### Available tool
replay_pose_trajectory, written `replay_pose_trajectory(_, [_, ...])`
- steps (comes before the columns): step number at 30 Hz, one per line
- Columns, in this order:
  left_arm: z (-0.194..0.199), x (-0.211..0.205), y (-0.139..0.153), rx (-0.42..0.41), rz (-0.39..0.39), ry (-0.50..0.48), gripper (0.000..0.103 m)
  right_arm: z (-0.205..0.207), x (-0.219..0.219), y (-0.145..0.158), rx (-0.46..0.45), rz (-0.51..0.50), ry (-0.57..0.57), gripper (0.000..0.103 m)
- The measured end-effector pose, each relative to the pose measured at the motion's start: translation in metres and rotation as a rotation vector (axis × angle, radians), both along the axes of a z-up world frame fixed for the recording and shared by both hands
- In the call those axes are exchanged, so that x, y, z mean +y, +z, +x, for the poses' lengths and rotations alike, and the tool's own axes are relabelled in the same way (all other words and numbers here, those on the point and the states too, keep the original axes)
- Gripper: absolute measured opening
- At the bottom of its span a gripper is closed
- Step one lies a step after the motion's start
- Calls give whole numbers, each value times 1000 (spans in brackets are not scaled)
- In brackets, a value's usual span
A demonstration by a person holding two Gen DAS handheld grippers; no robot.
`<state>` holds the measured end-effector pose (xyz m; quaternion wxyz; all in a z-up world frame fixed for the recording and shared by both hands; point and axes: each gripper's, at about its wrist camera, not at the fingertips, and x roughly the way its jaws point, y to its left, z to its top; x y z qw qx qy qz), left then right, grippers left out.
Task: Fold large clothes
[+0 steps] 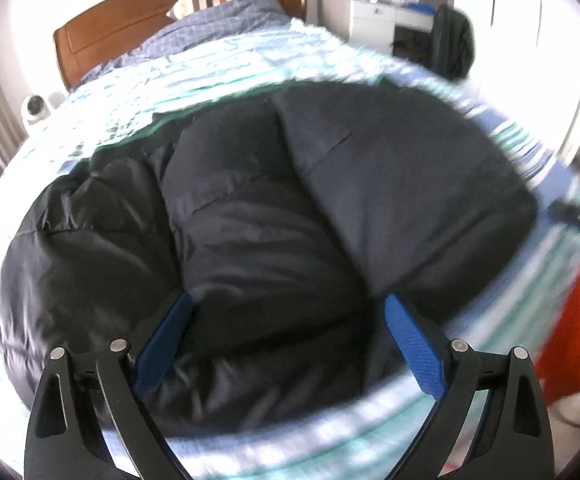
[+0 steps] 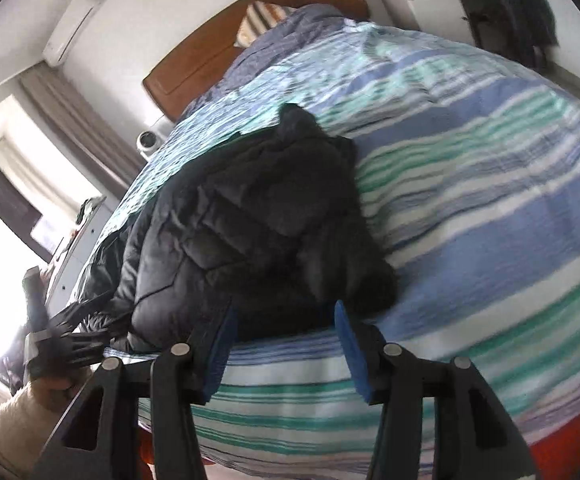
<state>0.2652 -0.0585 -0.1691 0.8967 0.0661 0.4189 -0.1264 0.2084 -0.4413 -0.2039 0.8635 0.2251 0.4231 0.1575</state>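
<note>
The black puffer jacket (image 1: 266,208) lies partly folded on the striped bed cover (image 2: 469,184), toward its left side. My left gripper (image 1: 288,308) is spread apart over the jacket's near edge. My right gripper (image 2: 286,316) is likewise apart, holding nothing, at the jacket's near right corner.

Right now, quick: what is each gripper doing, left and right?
Left gripper: open, holding nothing, over the black puffy quilted jacket.
Right gripper: open, holding nothing, at the jacket's near edge.
</note>
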Motion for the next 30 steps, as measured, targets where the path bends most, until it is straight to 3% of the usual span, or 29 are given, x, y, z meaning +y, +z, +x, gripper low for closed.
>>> replay_pose_trajectory(4, [-12, -23, 20, -21, -105, -148, 97, 10, -9, -18, 85, 150, -54, 63])
replay_pose_trajectory(7, [-12, -54, 5, 11, -60, -265, 97, 21, -9, -26, 142, 227, -102, 64])
replay_pose_trajectory(9, [0, -68, -23, 95, -29, -283, 97, 30, -9, -32, 184, 265, -153, 64])
replay_pose_trajectory(12, [7, -74, -36, 106, -22, -287, 100, 45, -8, -44, 244, 310, -222, 64])
replay_pose_trajectory(15, [9, -75, -37, 126, -38, -298, 100, 61, -4, -50, 213, 375, -260, 66])
replay_pose_trajectory(16, [9, -74, -38, 128, -40, -303, 100, 64, -2, -50, 193, 385, -265, 56])
replay_pose_trajectory(17, [9, -73, -38, 128, -40, -311, 100, 66, 1, -49, 166, 392, -265, 31])
replay_pose_trajectory(18, [9, -72, -36, 132, -39, -319, 100, 66, 5, -45, 140, 399, -268, 28])
replay_pose_trajectory(20, [12, -64, -26, 164, -67, -319, 98, 60, 11, -32, 72, 360, -262, 23])
replay_pose_trajectory(23, [26, -36, 12, 211, -181, -287, 90, 46, 29, 12, -87, 212, -177, 23])
replay_pose_trajectory(26, [49, -16, 75, 130, -180, -260, 91, 29, 63, 58, -252, 34, -70, 23])
replay_pose_trajectory(30, [79, -32, 158, 104, -173, -358, 95, 2, 116, 105, -438, -173, 70, 23])
